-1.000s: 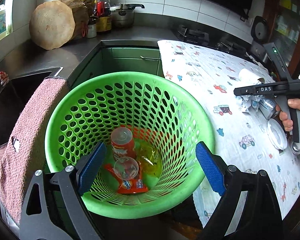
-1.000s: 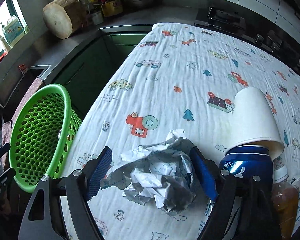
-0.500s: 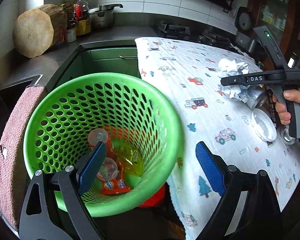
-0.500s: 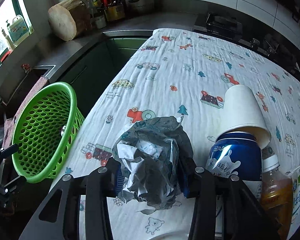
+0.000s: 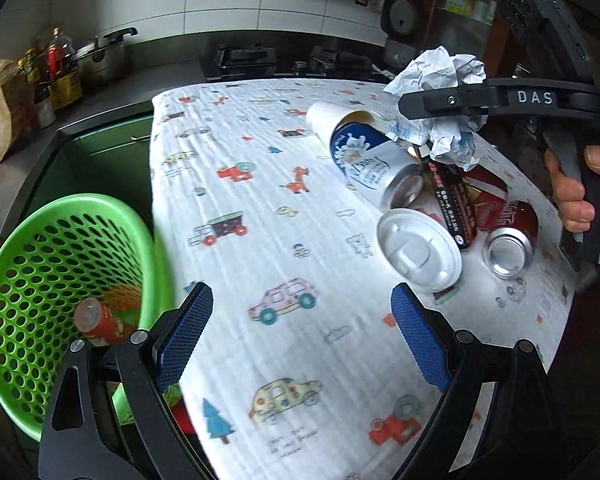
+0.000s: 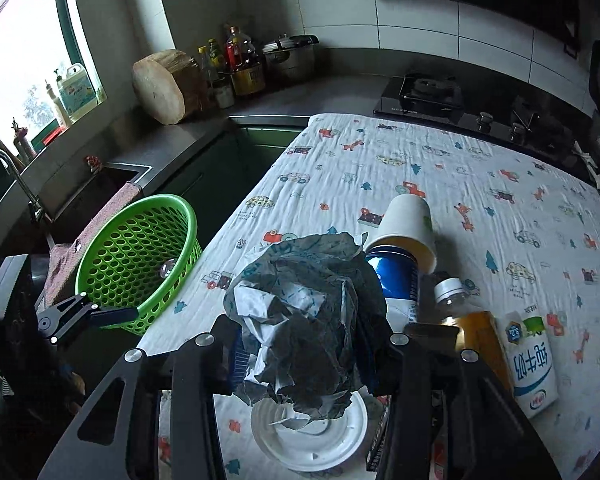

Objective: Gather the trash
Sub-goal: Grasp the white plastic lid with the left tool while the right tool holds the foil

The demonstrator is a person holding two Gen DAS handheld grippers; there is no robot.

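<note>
Crumpled paper [image 6: 300,320] is clamped between the jaws of the right gripper [image 6: 300,354], lifted clear above a white lid [image 6: 310,436] on the printed tablecloth [image 6: 480,184]. Just beyond lie a blue can [image 6: 396,280] capped by a paper cup [image 6: 408,224]. Over the cloth's edge the left gripper [image 5: 300,336] is spread wide and holds nothing, with the green basket [image 5: 32,264] beside it, a red can [image 5: 96,320] inside

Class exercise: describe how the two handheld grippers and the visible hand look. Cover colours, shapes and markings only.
The left gripper has black angular arms with silver rivets and blue, finely textured rectangular pads. The right gripper shares that black frame and blue pads; its side bar reads "DAS" in white, with a small green light on the body. The bare right hand shows no sleeve or glove.
</note>
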